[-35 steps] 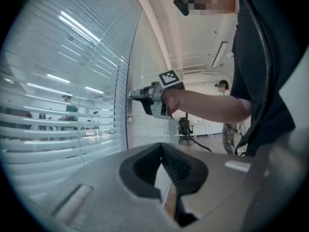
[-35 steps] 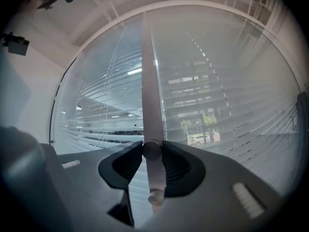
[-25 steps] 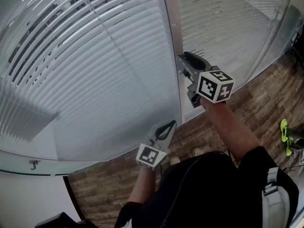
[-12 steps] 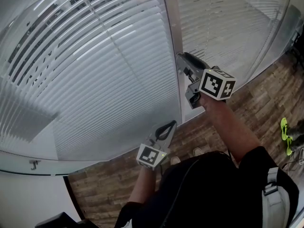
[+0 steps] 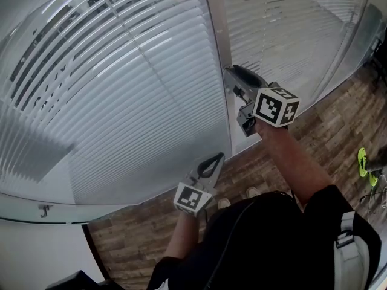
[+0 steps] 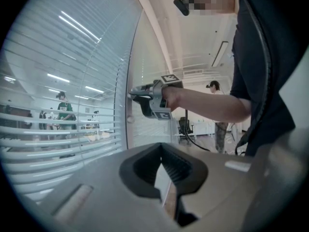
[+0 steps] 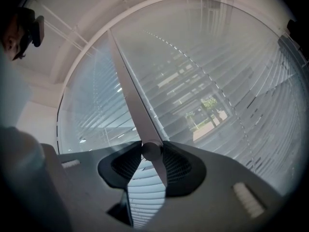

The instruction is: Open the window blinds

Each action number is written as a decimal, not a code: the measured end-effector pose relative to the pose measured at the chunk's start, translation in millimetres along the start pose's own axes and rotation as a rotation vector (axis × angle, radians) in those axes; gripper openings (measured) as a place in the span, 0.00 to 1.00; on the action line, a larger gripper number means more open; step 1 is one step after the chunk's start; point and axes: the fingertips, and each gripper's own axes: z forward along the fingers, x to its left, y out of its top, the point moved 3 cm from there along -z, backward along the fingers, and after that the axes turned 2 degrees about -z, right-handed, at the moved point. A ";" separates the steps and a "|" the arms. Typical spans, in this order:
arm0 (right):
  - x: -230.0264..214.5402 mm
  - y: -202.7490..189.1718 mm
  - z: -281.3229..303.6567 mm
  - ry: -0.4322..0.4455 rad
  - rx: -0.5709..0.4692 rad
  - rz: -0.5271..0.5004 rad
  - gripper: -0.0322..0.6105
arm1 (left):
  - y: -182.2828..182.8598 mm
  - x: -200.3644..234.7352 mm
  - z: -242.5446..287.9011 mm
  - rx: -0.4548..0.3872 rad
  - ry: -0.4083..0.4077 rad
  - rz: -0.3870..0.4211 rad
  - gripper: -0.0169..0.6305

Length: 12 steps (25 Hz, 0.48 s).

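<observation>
White slatted window blinds (image 5: 133,101) hang behind glass, a small round grey knob (image 7: 151,151) beside them pinched by the right gripper (image 5: 231,76), jaws just easing wider; the left gripper (image 5: 215,159) is closed, empty.

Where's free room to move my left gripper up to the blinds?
Free: the glass left of the frame post, above the left gripper. Crowded: the post's knob, gripped by the right gripper, its jaws just eased wider.

blinds (image 5: 139,101): white | floor (image 5: 139,234): brown wood-grain | shirt (image 5: 272,240): black
</observation>
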 end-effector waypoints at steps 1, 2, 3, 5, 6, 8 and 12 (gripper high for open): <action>-0.3 1.0 -0.5 0.004 -0.002 -0.013 0.28 | 0.0 0.5 0.0 0.001 0.001 0.000 0.03; -0.6 1.8 -1.6 0.007 -0.002 -0.032 0.30 | -0.1 0.9 -0.1 0.003 0.001 -0.001 0.03; -0.7 2.2 -3.4 0.009 0.000 -0.058 0.32 | -0.2 1.1 -0.4 0.004 0.002 -0.002 0.03; -1.5 0.5 -8.4 0.012 0.011 -0.132 0.33 | -0.7 2.2 -0.6 0.006 0.005 -0.004 0.03; -2.2 -1.2 -11.2 0.015 0.019 -0.180 0.33 | -1.1 3.1 -0.1 0.008 0.006 -0.004 0.03; -3.5 -5.2 -18.7 0.029 0.030 -0.279 0.33 | -1.5 4.3 1.9 0.009 0.004 -0.001 0.03; 2.3 -16.0 -42.3 0.108 0.033 -0.452 0.23 | -0.2 2.2 5.3 0.009 0.007 0.000 0.03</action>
